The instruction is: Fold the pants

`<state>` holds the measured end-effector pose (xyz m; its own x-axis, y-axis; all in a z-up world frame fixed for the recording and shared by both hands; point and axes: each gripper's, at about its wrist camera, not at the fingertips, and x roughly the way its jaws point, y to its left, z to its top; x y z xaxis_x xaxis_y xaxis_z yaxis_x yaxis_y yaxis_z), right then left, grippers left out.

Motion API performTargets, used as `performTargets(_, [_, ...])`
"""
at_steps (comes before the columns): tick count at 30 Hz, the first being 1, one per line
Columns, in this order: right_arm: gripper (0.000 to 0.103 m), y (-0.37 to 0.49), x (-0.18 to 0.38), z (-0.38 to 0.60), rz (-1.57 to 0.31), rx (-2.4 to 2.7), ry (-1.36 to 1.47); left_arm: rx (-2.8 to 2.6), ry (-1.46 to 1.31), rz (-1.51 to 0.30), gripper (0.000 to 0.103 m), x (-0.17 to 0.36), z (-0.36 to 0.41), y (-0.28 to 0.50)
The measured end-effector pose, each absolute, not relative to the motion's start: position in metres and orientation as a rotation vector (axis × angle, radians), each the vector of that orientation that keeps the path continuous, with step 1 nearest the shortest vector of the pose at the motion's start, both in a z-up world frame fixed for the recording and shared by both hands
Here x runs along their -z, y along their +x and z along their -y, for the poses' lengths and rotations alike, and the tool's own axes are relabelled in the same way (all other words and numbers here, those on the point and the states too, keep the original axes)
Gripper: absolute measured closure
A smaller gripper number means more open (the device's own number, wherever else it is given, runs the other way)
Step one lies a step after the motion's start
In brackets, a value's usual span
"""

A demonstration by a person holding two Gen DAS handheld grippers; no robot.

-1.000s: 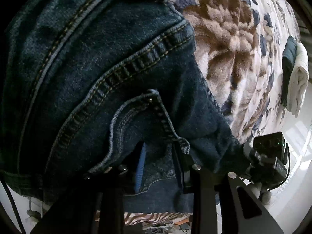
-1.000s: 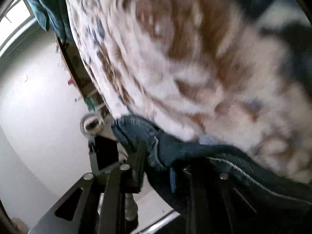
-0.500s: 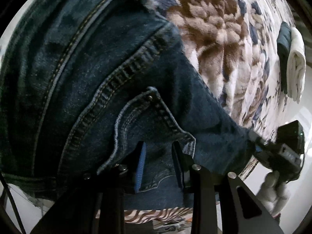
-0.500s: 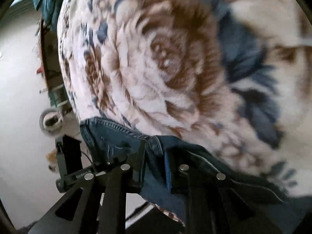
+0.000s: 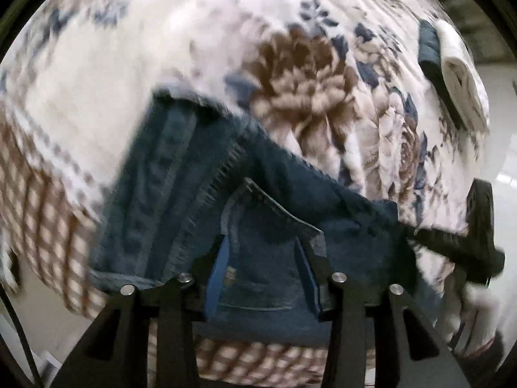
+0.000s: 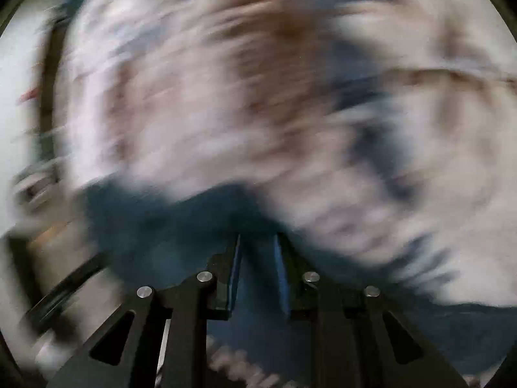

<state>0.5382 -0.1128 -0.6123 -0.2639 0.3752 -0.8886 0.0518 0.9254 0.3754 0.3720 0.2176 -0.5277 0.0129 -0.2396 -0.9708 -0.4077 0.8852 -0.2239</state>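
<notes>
Dark blue jeans [image 5: 181, 177] lie on a floral blanket [image 5: 290, 64], with their waist end raised toward me. My left gripper [image 5: 263, 242] has the denim by the back pocket [image 5: 268, 213] between its blue pads. Its jaws are opening, and the cloth still fills the gap between them. The right gripper's black body [image 5: 481, 226] shows at the right, at the far corner of the waist. The right wrist view is badly blurred. There my right gripper [image 6: 258, 242] stands narrow, shut on a fold of the jeans [image 6: 155, 226].
A folded dark garment [image 5: 429, 58] and a folded white one [image 5: 462, 74] lie at the blanket's far right edge. Pale floor [image 5: 504, 168] lies beyond the bed on the right. A checked border [image 5: 35, 213] runs along the blanket's left side.
Both grippers have risen and tilted down, so the blanket now fills both views. The left jaws stand wider apart than before. The right jaws closed on the denim edge.
</notes>
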Motion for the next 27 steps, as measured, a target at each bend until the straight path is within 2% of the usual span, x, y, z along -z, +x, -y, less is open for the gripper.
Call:
performTargets(1, [0.084,0.539,0.612,0.124,-1.795,-0.239,0.342,-0.125,-0.512,-1.559,0.063,0.525,-0.222,0.374])
performTargets(2, [0.083,0.531,0.594,0.148,-1.735,-0.201,0.502,-0.121,-0.509,-1.544,0.063,0.522,-0.227,0.374])
performTargets(3, [0.082,0.531,0.594,0.148,-1.735,-0.201,0.502,-0.133,-0.505,-1.524,0.063,0.517,-0.236,0.373])
performTargets(5, [0.076,0.509,0.565,0.170,-1.671,-0.182,0.610,-0.153,-0.519,-1.498,0.063,0.512,-0.250,0.367])
performTargets(6, [0.055,0.495,0.553,0.182,-1.649,-0.144,0.630,-0.178,-0.527,-1.496,0.062,0.511,-0.261,0.362])
performTargets(7, [0.038,0.474,0.541,0.197,-1.627,-0.078,0.655,-0.202,-0.534,-1.504,0.062,0.512,-0.265,0.358])
performTargets(10, [0.035,0.404,0.530,0.233,-1.627,0.120,0.769,-0.270,-0.612,-1.539,0.062,0.523,-0.284,0.338])
performTargets(12, [0.035,0.360,0.542,0.239,-1.675,0.198,0.878,-0.294,-0.672,-1.559,0.062,0.534,-0.294,0.325])
performTargets(13, [0.035,0.327,0.574,0.231,-1.725,0.242,0.989,-0.305,-0.685,-1.570,0.062,0.540,-0.296,0.320])
performTargets(17, [0.047,0.298,0.608,0.222,-1.707,0.259,1.156,-0.317,-0.658,-1.605,0.062,0.557,-0.292,0.319])
performTargets(18, [0.061,0.296,0.616,0.218,-1.690,0.271,1.178,-0.316,-0.644,-1.610,0.062,0.559,-0.290,0.321])
performTargets(19, [0.085,0.290,0.618,0.219,-1.636,0.281,1.182,-0.319,-0.623,-1.618,0.062,0.562,-0.288,0.323])
performTargets(20, [0.094,0.290,0.618,0.219,-1.636,0.281,1.182,-0.321,-0.600,-1.623,0.062,0.565,-0.286,0.325])
performTargets(22, [0.096,0.296,0.595,0.215,-1.549,0.324,1.078,-0.318,-0.551,-1.644,0.062,0.573,-0.282,0.328])
performTargets(24, [0.097,0.297,0.588,0.219,-1.543,0.336,1.035,-0.309,-0.528,-1.661,0.062,0.580,-0.279,0.329])
performTargets(26, [0.096,0.297,0.600,0.222,-1.587,0.333,1.050,-0.296,-0.498,-1.666,0.062,0.581,-0.276,0.330])
performTargets(27, [0.092,0.296,0.610,0.226,-1.611,0.312,1.124,-0.288,-0.482,-1.666,0.062,0.579,-0.274,0.330])
